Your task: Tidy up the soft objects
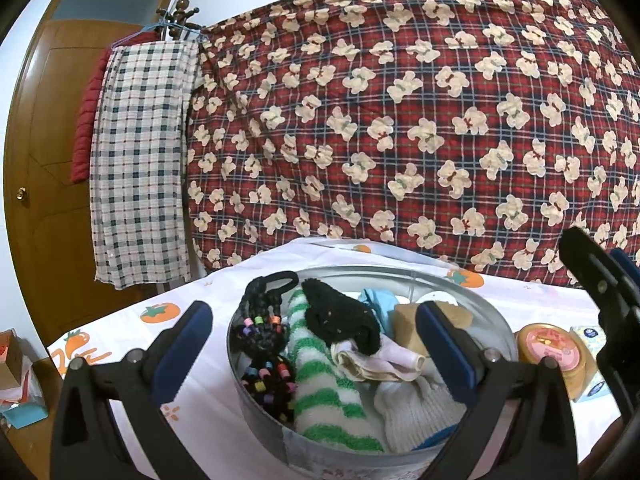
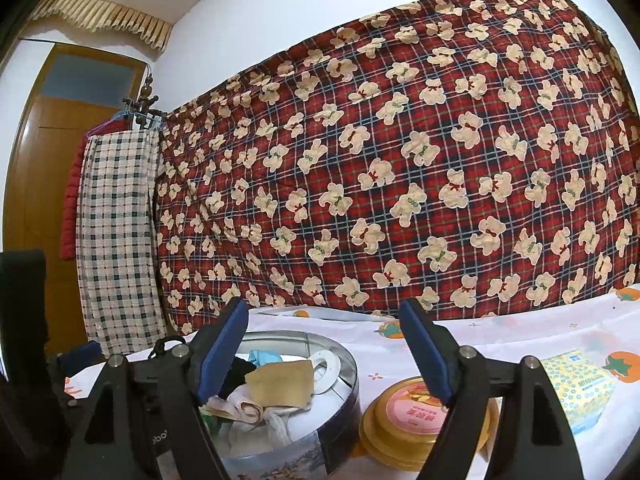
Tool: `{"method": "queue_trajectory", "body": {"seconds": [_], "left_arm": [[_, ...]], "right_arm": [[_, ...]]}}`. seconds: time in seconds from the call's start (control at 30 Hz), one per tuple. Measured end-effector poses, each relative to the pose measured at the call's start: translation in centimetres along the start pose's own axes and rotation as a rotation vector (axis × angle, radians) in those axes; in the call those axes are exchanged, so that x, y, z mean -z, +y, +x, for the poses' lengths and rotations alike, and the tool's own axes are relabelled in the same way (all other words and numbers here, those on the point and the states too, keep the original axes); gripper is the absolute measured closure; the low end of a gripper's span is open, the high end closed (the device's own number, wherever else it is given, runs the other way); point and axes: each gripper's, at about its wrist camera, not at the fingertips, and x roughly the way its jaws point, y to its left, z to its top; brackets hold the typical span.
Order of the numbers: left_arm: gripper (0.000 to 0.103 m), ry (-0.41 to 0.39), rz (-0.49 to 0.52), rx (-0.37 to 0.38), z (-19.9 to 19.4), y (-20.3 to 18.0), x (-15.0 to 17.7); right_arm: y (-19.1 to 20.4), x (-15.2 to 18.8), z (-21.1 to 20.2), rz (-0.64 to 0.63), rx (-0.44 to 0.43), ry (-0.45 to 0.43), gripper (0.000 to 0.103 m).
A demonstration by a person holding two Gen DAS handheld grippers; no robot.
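round tin [image 1: 256, 408] of socks, both grippers' fingers apart

Right tool [image 2: 324, 350] arm — partial "obo".

Both the left gripper [image 1: 316, 350] and the right gripper [image 2: 324, 354] hold their jaws wide apart, apparently gripping nothing, pointing roughly level.

Left hand-held gripper [image 1: 312, 344] hovering with jaws wide apart over a round metal tin [image 1: 256, 400] on the table [image 1: 208, 292]. Inside: black beaded braid [image 1: 266, 344], green-striped fuzzy sock [image 1: 320, 380], black fuzzy sock [image 1: 340, 320], white knit piece [image 1: 416, 408] (nothing between the pads). Right hand-held gripper [image 1: 592, 276] at the right edge, beside a gold-rimmed lid [image 1: 548, 348]
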Motion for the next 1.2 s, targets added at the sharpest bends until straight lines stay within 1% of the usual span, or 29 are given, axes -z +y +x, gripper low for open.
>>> {"method": "queue_trajectory", "body": {"seconds": [0.7, 0.97, 1.07, 1.2], "left_arm": [[0.0, -0.002, 0.017, -0.026, 0.12, -0.35, 0.34], [0.0, 0.0, 0.018, -0.021, 0.18, -0.42, 0.23], [0.0, 0.006, 0.019, 0.001, 0.26, -0.24, 0.47], [0.0, 0.012, 0.017, 0.006, 0.38, 0.06, 0.7]], "right_arm": [[-0.28, -0.27, -0.15, -0.005, 0.01, -0.004, 0.022], [-0.41, -0.27, -0.17, -0.008, 0.006, -0.005, 0.022], [-0.38, -0.25, -0.18, -0.007, 0.007, -0.005, 0.022], [-0.4, -0.27, -0.19, -0.008, 0.01, -0.004, 0.022]]}}
